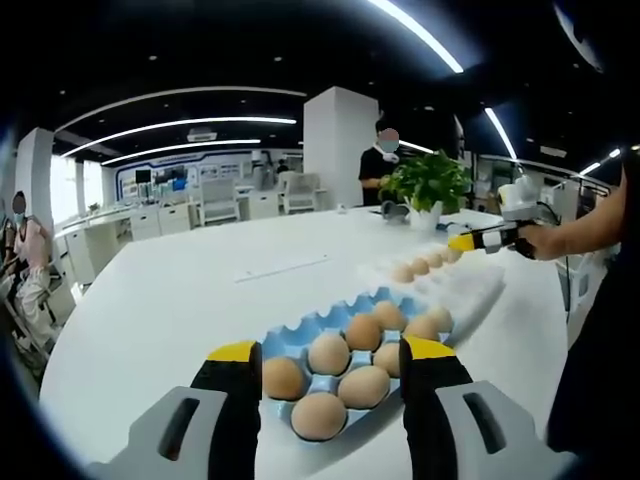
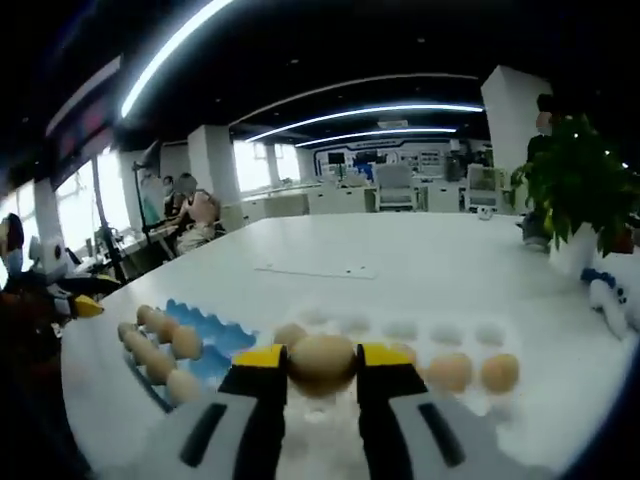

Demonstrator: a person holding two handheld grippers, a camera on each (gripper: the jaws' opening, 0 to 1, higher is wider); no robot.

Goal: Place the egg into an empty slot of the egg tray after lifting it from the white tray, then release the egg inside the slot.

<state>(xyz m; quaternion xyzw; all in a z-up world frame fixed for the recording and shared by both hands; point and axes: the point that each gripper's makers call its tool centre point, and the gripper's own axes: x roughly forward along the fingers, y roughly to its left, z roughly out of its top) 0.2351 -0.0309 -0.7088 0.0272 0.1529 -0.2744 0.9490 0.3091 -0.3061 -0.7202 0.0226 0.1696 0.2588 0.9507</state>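
1. Office space lies behind my work surface, with ceiling light strips curving across the top of both views and a broad white table [image 1: 200,290] running through the middle of each
2. From the left gripper view, my left gripper [image 1: 330,375] stands at bottom centre with its yellow-tipped jaws spread apart and nothing between them
3. Seen between and just above those jaws is the blue egg tray [image 1: 300,335], which carries eight brown eggs with empty slots at its left end
4. Right of centre in that view I see the white tray [image 1: 470,290], with a row of eggs along its far edge
5. My right gripper [image 1: 462,241] shows at the right of the left gripper view, held by a hand [image 1: 540,240] above the far end of the white tray
6. From the right gripper view, the right gripper [image 2: 322,362] sits at bottom centre, its jaws pressed on both sides of a brown egg [image 2: 322,360]
7. That egg sits just above the white tray [image 2: 420,335], which spans the lower middle of the frame; I cannot tell whether it has cleared the surface
8. Two more eggs sit in the white tray to the lower right, while the blue egg tray [image 2: 215,335] is at lower left
9. I see a potted plant [image 2: 575,190] at the right edge
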